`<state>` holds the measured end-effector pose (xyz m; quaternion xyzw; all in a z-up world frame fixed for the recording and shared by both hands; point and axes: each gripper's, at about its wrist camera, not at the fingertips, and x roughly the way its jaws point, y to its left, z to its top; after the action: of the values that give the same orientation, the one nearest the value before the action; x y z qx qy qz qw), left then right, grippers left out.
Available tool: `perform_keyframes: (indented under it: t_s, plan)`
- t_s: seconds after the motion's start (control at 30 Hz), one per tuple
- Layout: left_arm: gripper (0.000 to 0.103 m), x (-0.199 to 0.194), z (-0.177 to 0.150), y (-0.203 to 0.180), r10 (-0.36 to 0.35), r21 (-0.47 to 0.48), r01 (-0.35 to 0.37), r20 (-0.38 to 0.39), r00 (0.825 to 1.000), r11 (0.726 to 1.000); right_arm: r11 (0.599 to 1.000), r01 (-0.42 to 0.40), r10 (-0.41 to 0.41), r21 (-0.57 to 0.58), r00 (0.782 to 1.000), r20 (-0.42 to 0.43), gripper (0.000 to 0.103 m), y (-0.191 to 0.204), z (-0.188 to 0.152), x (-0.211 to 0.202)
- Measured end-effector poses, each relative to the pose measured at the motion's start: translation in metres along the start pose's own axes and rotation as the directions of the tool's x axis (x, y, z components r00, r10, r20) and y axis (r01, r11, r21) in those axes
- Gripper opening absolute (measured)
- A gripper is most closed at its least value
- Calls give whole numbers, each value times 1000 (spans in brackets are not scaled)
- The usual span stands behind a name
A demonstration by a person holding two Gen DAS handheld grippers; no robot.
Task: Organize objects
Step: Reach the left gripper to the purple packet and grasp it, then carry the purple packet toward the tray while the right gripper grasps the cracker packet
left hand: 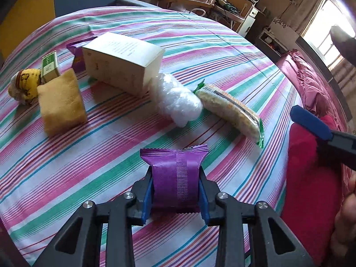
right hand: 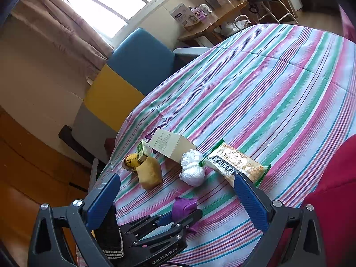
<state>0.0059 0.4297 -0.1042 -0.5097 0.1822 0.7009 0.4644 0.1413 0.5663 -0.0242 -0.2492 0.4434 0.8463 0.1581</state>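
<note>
Both tools share one build. The left gripper (left hand: 175,191) has black plastic linkage arms with triangular cut-outs, round silver screw heads at the pivots, and blue ribbed pads (left hand: 147,200) lining its fingers. The right gripper (right hand: 178,194) shows the same black frame, silver screws and long blue ribbed fingers (right hand: 250,202). White "GenRobot.AI" lettering marks the left gripper's black body in the right wrist view.

The left gripper (left hand: 175,191) is angled steeply downward, its fingers (left hand: 147,197) clamped together. The right gripper (right hand: 178,198) is held at three o'clock, fingers (right hand: 250,200) spread wide.
</note>
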Motion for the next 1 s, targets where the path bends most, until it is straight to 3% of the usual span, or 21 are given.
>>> perform_keyframes:
  t_s: [0.23, 0.4, 0.47, 0.57, 0.67, 0.8, 0.87, 0.9, 0.93, 1.0]
  plan:
    - [34, -32, -38, 43, 14, -75, -11, 31, 999, 997, 996, 88, -91, -31, 988, -123, 103, 4, 2, 19]
    - [34, -65, -59, 59, 10, -96, -2, 86, 996, 995, 965, 191, -230, -180, 946, -230, 97, 20, 14, 47]
    - [34, -77, -65, 60, 2, -96, 9, 111, 994, 995, 924, 257, -331, -282, 908, -256, 89, 24, 23, 63]
    - [34, -89, -70, 61, -13, -104, 27, 139, 990, 994, 849, 327, -470, -414, 826, -312, 76, 22, 33, 91]
    - [34, -102, -75, 64, -21, -115, 39, 160, 987, 993, 786, 354, -560, -507, 754, -343, 73, 14, 36, 113]
    - [34, -111, -80, 66, -21, -120, 44, 184, 983, 992, 753, 364, -614, -549, 687, -388, 67, 0, 33, 138]
    - [34, -120, -85, 69, -22, -127, 48, 197, 980, 991, 737, 386, -646, -554, 644, -411, 48, -11, 28, 150]
    - [34, -123, -87, 70, -19, -131, 47, 203, 979, 990, 731, 391, -652, -559, 642, -403, 42, -10, 28, 150]
    - [34, -126, -89, 72, -17, -136, 46, 209, 978, 990, 729, 388, -648, -564, 658, -384, 34, -7, 30, 147]
    - [34, -135, -92, 75, -16, -145, 50, 227, 974, 988, 712, 389, -662, -584, 649, -374, 34, -7, 26, 146]
